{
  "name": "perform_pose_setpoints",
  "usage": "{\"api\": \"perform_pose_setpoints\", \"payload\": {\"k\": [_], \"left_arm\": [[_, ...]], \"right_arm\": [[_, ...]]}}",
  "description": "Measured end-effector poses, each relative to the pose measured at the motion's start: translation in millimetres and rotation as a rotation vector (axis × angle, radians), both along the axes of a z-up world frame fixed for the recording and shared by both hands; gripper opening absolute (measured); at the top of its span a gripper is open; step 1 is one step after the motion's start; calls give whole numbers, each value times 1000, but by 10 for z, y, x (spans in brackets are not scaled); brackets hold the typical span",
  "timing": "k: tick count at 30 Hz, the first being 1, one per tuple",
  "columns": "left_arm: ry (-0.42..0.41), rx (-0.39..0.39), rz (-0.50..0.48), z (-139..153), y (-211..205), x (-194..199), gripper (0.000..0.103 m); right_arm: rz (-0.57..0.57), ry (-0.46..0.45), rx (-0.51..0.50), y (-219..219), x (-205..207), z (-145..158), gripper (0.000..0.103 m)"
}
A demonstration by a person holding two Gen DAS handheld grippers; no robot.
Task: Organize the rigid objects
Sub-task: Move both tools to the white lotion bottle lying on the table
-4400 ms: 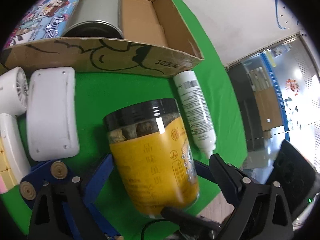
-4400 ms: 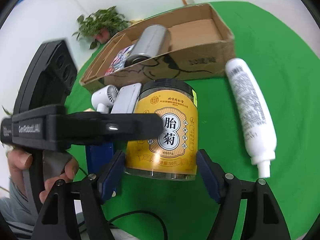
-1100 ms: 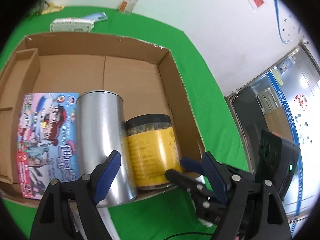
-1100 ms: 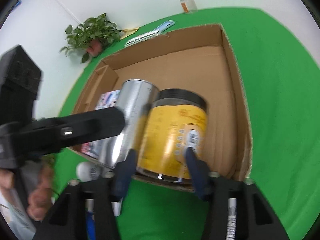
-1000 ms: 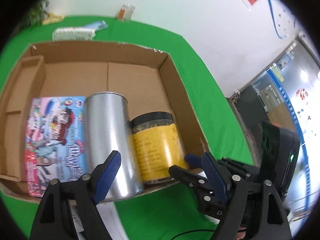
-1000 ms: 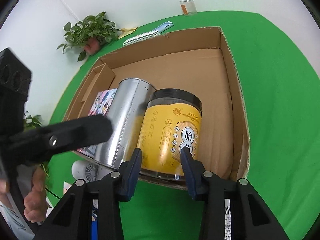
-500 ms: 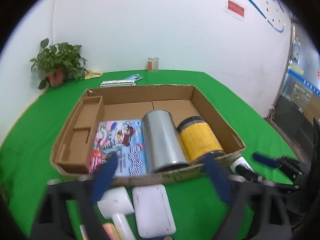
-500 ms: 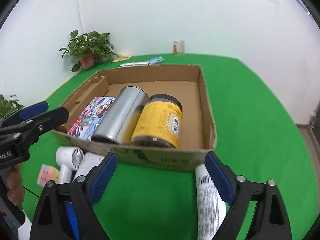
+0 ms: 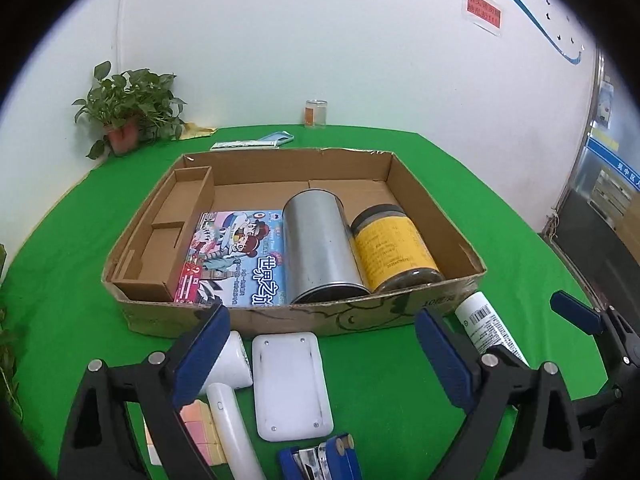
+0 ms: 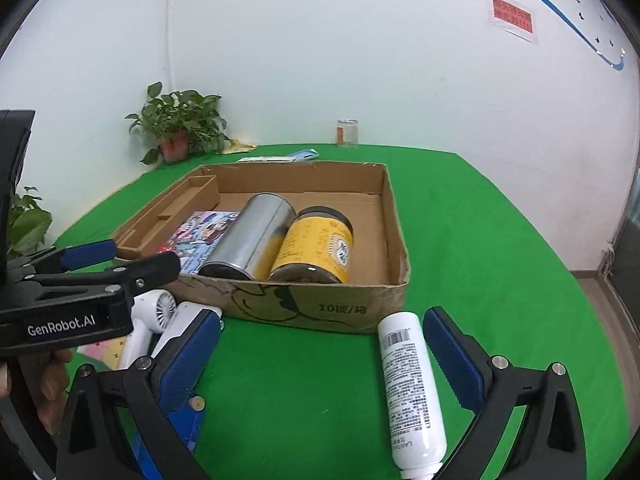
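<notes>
The yellow jar [image 9: 392,244] with a black lid lies on its side in the cardboard box [image 9: 280,322], against the silver tin [image 9: 320,248] and near a picture book [image 9: 236,256]. My left gripper [image 9: 322,314] hangs in front of the box, its jaws opening and nothing between them. My right gripper [image 10: 322,318] also hangs short of the box with its jaws opening. A white tube [image 10: 412,384] lies on the cloth by its right finger, and the pads do not press it. On the cloth by the left gripper are a white flat device [image 9: 290,384], a white hand fan [image 9: 232,392], a pastel cube [image 9: 200,428] and a blue stapler [image 9: 320,460].
The green cloth table [image 10: 500,248] runs back to a white wall. A potted plant [image 9: 128,116], a small glass jar [image 9: 316,113] and a flat packet [image 9: 248,144] stand behind the box. The box has a narrow divider [image 9: 172,224] at its left. A person's hand [image 10: 48,384] holds the left gripper.
Both grippers have let go of the yellow jar, which now lies in the box beside the tin, and have drawn back toward me. Their jaws stand wider than half a second ago.
</notes>
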State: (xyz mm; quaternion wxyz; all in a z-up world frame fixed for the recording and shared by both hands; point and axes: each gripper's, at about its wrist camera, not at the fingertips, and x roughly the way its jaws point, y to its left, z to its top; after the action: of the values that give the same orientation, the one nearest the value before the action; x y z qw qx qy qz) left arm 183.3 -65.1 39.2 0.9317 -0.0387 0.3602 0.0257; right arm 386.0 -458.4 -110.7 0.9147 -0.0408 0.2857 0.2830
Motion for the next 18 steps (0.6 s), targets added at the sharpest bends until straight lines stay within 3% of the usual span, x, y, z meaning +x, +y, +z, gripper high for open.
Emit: {"api": "perform_pose_setpoints", "payload": {"k": [8,13,18], "left_arm": [[56,-42,7,-93,-10,-29,94],[88,-47,-25,-159,-148,15,94],[138,-96,-81,-273,-314,97,94]], "right_arm": [[-15,55,8,-180,112,-171,102],[-140,150,-28,-540,345,-469,102],[-129,299,15,-762,516,-755,75]]}}
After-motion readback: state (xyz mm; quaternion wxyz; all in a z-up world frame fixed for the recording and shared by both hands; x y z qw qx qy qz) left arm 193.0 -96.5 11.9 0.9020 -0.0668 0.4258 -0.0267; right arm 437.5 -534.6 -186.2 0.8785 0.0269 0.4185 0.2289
